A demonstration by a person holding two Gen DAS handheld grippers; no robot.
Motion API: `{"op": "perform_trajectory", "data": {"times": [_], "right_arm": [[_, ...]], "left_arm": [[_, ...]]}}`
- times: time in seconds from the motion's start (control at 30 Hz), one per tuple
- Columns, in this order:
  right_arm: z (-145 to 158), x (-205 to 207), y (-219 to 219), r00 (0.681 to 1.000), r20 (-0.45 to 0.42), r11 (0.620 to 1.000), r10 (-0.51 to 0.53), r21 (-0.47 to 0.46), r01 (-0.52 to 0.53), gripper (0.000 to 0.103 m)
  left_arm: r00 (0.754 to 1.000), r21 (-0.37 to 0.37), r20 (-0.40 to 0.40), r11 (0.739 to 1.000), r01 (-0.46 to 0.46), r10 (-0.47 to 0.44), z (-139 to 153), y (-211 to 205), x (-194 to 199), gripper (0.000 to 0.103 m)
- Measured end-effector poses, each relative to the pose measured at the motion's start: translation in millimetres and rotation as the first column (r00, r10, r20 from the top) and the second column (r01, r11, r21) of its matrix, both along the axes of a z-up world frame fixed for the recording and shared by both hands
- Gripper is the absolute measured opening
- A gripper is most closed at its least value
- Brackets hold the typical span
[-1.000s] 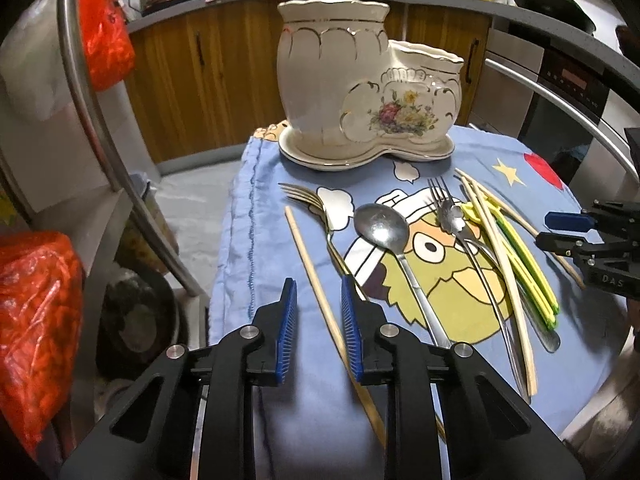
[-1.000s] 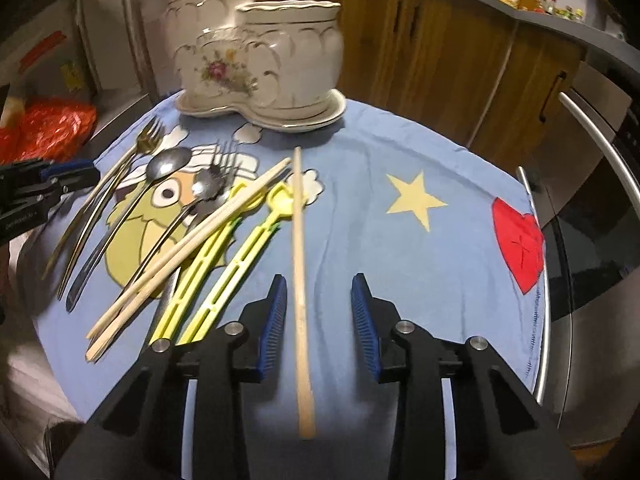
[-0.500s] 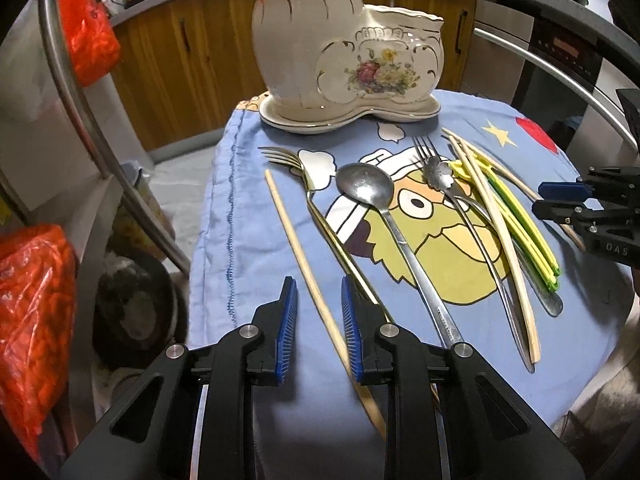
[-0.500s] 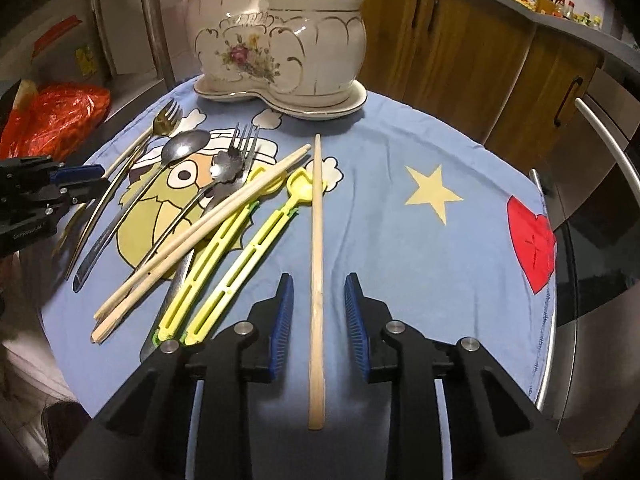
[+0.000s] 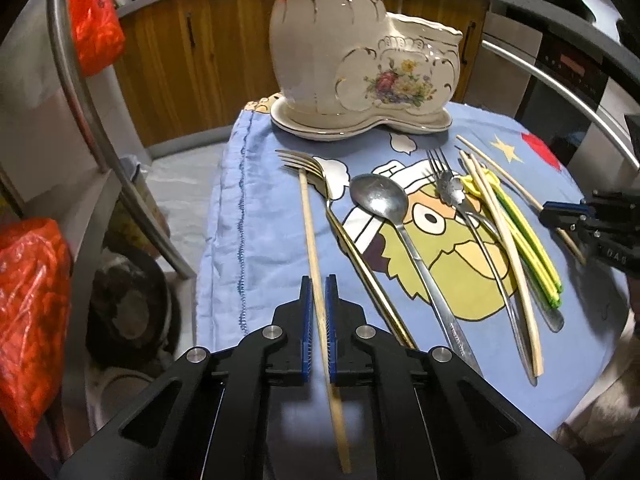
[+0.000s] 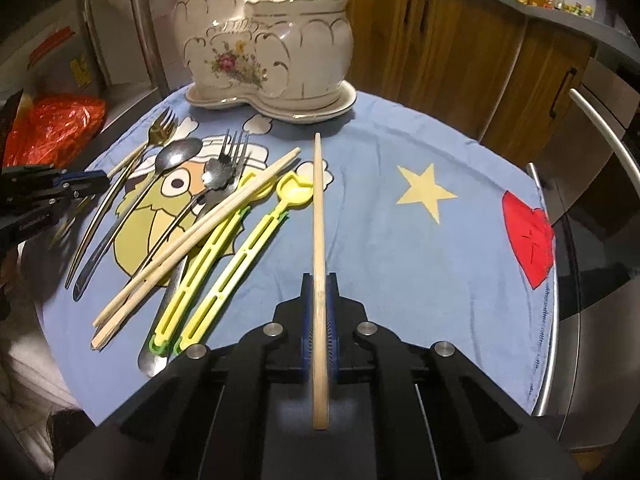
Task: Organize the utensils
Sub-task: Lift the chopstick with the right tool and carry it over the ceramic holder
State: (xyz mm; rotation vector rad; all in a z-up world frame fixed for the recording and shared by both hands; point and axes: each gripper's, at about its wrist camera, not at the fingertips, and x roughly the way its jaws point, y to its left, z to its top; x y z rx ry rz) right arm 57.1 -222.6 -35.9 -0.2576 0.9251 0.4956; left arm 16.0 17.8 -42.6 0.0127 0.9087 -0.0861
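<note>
My left gripper (image 5: 319, 304) pinches a wooden chopstick (image 5: 311, 240) near the cloth's (image 6: 400, 248) left edge, while my right gripper (image 6: 320, 300) pinches another chopstick (image 6: 319, 208) mid-cloth.

Both wrist cameras sit low and close, facing the ceramic holder (image 5: 360, 60) from opposite sides of the cloth (image 6: 400, 240), sharing it.

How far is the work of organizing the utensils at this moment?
Nothing shows above the ceramic holder rim yet. In hand: the left gripper is shut on one wooden chopstick, the right gripper on another chopstick. Left on the cloth: gold fork, spoon, silver fork, chopstick pair, yellow tongs.
</note>
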Motion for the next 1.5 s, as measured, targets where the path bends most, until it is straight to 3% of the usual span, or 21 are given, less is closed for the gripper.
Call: {"op": "perform_trajectory", "data": {"times": [0.27, 0.6, 0.83, 1.0, 1.13, 1.33, 1.5], "right_arm": [[19.9, -8.8, -20.6, 0.996, 0.066, 0.993, -0.055, 0.108, 0.048, 0.006], [37.5, -16.6, -27.7, 0.993, 0.088, 0.985, -0.078, 0.158, 0.063, 0.006], [64.4, -12.7, -23.8, 0.985, 0.145, 0.972, -0.093, 0.226, 0.059, 0.006], [92.5, 1.7, -15.8, 0.976, 0.191, 0.940, -0.107, 0.341, 0.037, 0.006], [111.4, 23.9, -6.0, 0.970, 0.214, 0.906, -0.117, 0.424, 0.016, 0.006], [128.5, 68.3, 4.5, 0.961, 0.225, 0.844, -0.159, 0.536, 0.014, 0.006], [127.2, 103.0, 10.0, 0.958, 0.201, 0.790, -0.205, 0.612, 0.040, 0.006]], "left_arm": [[0.999, -0.023, 0.042, 0.999, -0.023, 0.024, 7.9, 9.2, -7.0, 0.005], [0.996, -0.042, 0.081, 0.999, -0.024, 0.027, 27.4, 19.0, -22.5, 0.005], [0.977, -0.121, 0.211, 0.993, -0.009, 0.035, 70.0, 30.7, -23.3, 0.005], [0.942, -0.245, 0.331, 0.969, 0.033, 0.052, 113.2, 45.7, 0.7, 0.005], [0.904, -0.265, 0.422, 0.963, 0.054, 0.066, 143.8, 44.8, 26.4, 0.005], [0.880, -0.355, 0.466, 0.931, 0.085, 0.097, 171.8, 45.7, 83.7, 0.005], [0.865, -0.387, 0.484, 0.919, 0.076, 0.132, 171.0, 44.3, 122.1, 0.005]]}}
